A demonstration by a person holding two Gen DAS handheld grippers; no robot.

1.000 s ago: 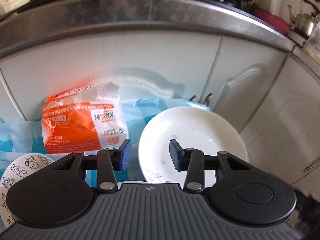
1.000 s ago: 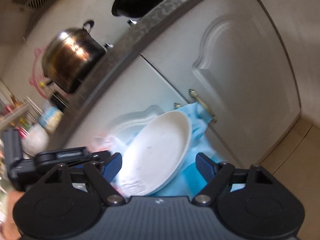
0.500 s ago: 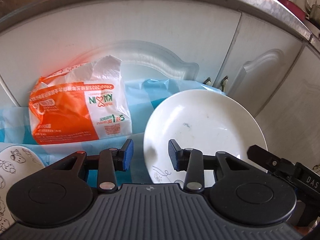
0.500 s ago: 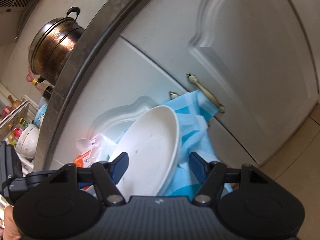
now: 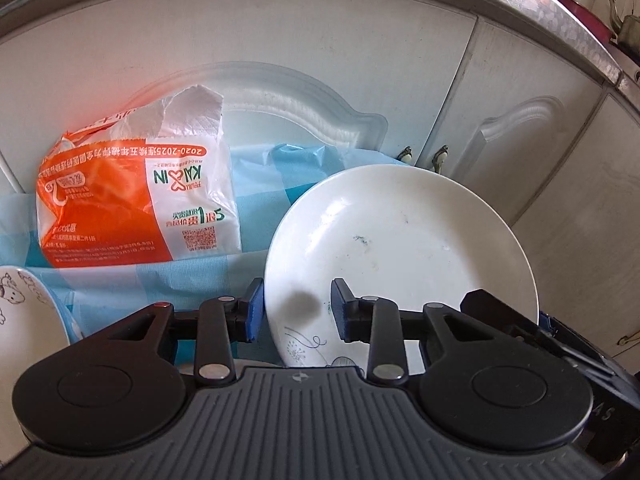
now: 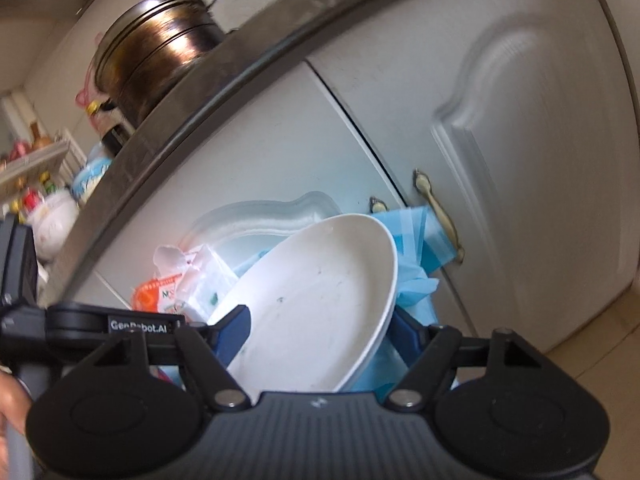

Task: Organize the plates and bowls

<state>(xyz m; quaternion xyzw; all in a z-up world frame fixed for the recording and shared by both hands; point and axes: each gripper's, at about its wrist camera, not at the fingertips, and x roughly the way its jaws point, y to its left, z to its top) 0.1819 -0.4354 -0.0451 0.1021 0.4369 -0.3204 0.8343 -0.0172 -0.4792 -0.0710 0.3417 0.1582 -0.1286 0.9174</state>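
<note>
- The plate (image 5: pixel 404 248) is not yet put away: it stands tilted on the blue cloth (image 5: pixel 256 184), at the right of the scene, close to the cabinet doors (image 5: pixel 280 56).
- The left gripper (image 5: pixel 296 306) straddles the plate's near-left rim, jaws spread, one pad outside the rim and one over the face. I cannot tell whether either pad touches.
- The right gripper (image 6: pixel 320 332) has its jaws parted on either side of the plate (image 6: pixel 320 304), one in front of the face and one behind the back; no squeeze shows, so the grasp looks about to be made, not made.
- A bowl (image 5: pixel 24 320) with cartoon drawings sits at the near left, apart from the plate. Stacking or sorting of the two seems undone.
- An orange and white bag (image 5: pixel 136 200) leans at the far left on the cloth.
- Above the doors runs a metal tabletop (image 6: pixel 224 80) carrying a steel pot (image 6: pixel 160 48); jars and bottles crowd a shelf (image 6: pixel 36 160) beyond.
- Tan floor (image 6: pixel 600 340) shows at the right.
</note>
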